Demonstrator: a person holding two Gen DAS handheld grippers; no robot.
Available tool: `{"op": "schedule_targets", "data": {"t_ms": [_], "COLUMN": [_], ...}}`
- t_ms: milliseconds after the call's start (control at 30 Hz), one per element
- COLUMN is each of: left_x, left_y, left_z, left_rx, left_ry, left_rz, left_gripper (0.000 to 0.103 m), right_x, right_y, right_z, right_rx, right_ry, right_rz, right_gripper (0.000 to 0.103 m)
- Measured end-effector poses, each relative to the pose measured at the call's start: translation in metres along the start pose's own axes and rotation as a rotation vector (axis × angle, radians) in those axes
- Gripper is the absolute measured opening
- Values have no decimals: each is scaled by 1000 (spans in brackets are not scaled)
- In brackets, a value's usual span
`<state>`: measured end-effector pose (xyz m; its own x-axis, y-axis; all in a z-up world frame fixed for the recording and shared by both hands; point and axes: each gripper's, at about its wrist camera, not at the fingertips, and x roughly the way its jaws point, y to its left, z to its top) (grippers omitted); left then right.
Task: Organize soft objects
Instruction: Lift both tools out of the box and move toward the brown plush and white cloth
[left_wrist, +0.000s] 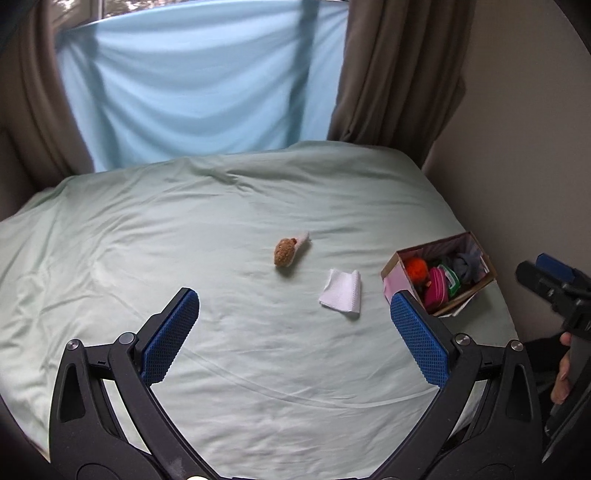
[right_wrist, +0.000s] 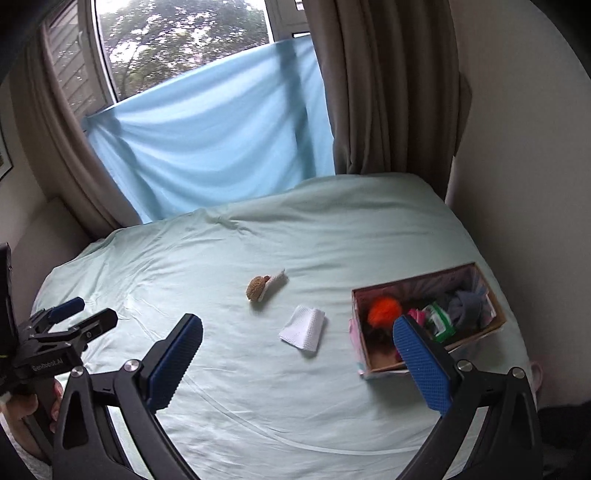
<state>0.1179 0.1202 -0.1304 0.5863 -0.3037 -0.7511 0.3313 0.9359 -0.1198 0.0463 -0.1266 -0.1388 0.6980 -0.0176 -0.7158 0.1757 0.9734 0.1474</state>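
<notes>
Hanging above the bed with nothing between its fingers, the left gripper (left_wrist: 294, 317) had its jaws spread wide, blue pads facing each other across bare sheet. The right gripper (right_wrist: 298, 350) was released the same way, its jaws wide apart and holding nothing; its right finger overlapped the near edge of the box in the right wrist view.

Beyond the fingertips, a folded white cloth (left_wrist: 341, 292) lay flat on the pale green bed sheet (left_wrist: 184, 229), near the box but not touching it. A little farther off sat a small brown and white stuffed toy (left_wrist: 289, 250), apart from the cloth.

To the right, near the edge of the bed, stood the open cardboard box (right_wrist: 495, 326), already holding soft things: an orange pom-pom (right_wrist: 384, 311), a pink item, a green and white packet (right_wrist: 439, 321) and a bundle of grey-blue fabric (right_wrist: 467, 301).

Behind the bed hung a light blue cloth (right_wrist: 221, 140) across the lower window, with brown curtains (right_wrist: 388, 92) on either side.
</notes>
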Motion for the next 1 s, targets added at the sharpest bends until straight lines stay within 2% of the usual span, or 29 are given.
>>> {"op": "schedule_targets", "data": {"t_ms": [133,433,800,933,1000], "left_x": [28,135,300,360,383], "left_y": [25,52,61,57,56], "left_z": [12,36,58,55,50], "left_rx": [-3,14,41,60,67], "left_ry": [43,144,239,291,309], "left_rz": [-41,-90,-158,-185,-200], "left_gripper": [103,103,100,88,86], "right_x": [30,127,257,296,316], "right_y": [16,23,4,-6,-9], "right_z": [-7,-18,-36,-50,-59], "right_rx": [14,69,177,215,224], "right_ry": [21,94,151,188,211], "right_rz": [-95,-125,-189,-220,-226], "right_gripper": [103,103,103,103,103]}}
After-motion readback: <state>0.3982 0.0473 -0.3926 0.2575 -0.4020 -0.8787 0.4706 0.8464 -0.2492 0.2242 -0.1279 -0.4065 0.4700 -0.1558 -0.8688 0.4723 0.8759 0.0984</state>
